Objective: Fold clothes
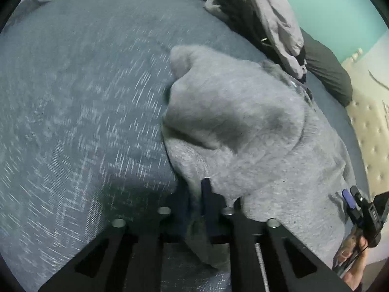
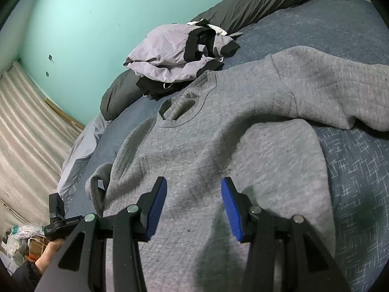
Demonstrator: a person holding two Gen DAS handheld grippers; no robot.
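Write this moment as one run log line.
left fingers: shut on grey quilted sweatshirt edge | right fingers: open above sweatshirt | surface: blue patterned bedcover

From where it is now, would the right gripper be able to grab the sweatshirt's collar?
Probably yes: the right gripper hovers open over the grey sweatshirt, and nothing lies between it and the collar ahead.

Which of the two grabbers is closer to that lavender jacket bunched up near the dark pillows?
Hard to call. The right gripper hangs open over the grey sweatshirt, facing the lavender jacket; the left gripper pinches the sweatshirt's edge.
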